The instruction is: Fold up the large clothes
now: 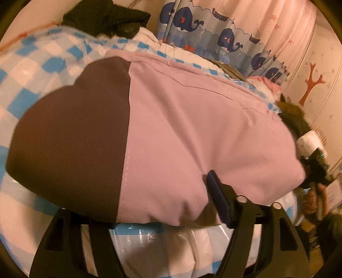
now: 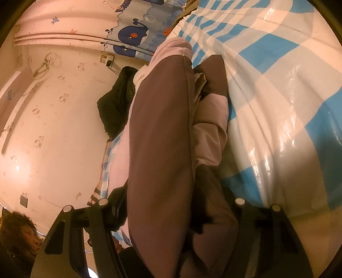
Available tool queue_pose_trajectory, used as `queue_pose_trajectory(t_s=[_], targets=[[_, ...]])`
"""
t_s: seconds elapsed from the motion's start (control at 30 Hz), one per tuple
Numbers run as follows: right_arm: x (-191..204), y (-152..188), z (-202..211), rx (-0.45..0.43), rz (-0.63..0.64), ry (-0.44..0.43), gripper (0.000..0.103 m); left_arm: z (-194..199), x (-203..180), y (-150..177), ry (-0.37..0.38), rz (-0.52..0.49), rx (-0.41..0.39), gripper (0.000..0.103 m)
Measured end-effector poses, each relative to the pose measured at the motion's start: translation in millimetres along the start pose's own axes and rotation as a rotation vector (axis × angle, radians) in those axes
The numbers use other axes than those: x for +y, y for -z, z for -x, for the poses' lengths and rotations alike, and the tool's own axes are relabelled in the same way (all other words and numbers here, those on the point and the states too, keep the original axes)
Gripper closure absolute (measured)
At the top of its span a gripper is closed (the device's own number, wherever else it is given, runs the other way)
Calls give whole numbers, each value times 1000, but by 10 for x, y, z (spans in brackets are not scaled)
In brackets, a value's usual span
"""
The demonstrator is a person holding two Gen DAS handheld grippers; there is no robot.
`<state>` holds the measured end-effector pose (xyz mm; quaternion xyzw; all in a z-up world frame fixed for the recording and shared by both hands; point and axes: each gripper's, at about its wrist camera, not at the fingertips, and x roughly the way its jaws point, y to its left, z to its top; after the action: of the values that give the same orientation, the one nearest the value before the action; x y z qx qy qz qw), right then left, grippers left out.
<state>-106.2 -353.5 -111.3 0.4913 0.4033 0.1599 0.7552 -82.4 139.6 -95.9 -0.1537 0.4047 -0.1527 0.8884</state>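
A large padded garment (image 1: 171, 128), pink with a dark brown panel, lies on the blue-and-white checked sheet (image 1: 42, 64). My left gripper (image 1: 166, 209) is at its near edge; the right fingertip (image 1: 215, 192) lies on top of the pink cloth, the left finger is hidden under the brown panel. In the right wrist view the garment (image 2: 160, 139) hangs bunched in brown and pink folds between the fingers of my right gripper (image 2: 171, 213), which is shut on it. The right gripper also shows in the left wrist view (image 1: 314, 169), at the garment's right end.
A dark green garment (image 1: 106, 19) lies at the far side of the bed; it also shows in the right wrist view (image 2: 117, 100). A whale-print curtain (image 1: 213, 32) hangs behind. The person's head (image 2: 19, 233) is at lower left. Glossy checked sheet (image 2: 288, 96) spreads right.
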Motion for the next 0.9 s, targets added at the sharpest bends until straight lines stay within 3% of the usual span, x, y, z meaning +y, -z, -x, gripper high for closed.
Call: queue_pose_trajectory(t_s=[0.13, 0.23, 0.53, 0.57, 0.63, 0.7, 0.8, 0.83, 0.9], targets=[[-13, -9, -1, 5, -3, -3, 40, -23, 441, -14, 178, 210, 42, 19], [-10, -2, 0, 2, -2, -3, 39, -27, 776, -43, 290, 364, 38, 19], [-8, 10, 9, -3, 0, -3, 40, -190, 894, -185, 296, 437, 78, 13], [2, 14, 10, -8, 5, 4, 40, -191, 900, -181, 288, 445, 69, 16], [49, 33, 6, -24, 21, 33, 43, -181, 845, -189, 195, 405, 54, 37], [155, 40, 11, -41, 47, 67, 47, -152, 779, -230, 149, 367, 34, 48], [405, -16, 58, -60, 104, 95, 55, -70, 499, -355, 16, 221, 1, 63], [472, -44, 84, -67, 116, 93, 57, -43, 415, -408, -2, 186, -13, 67], [640, -125, 179, -98, 139, 76, 59, 57, 304, -522, 35, 145, -56, 70]])
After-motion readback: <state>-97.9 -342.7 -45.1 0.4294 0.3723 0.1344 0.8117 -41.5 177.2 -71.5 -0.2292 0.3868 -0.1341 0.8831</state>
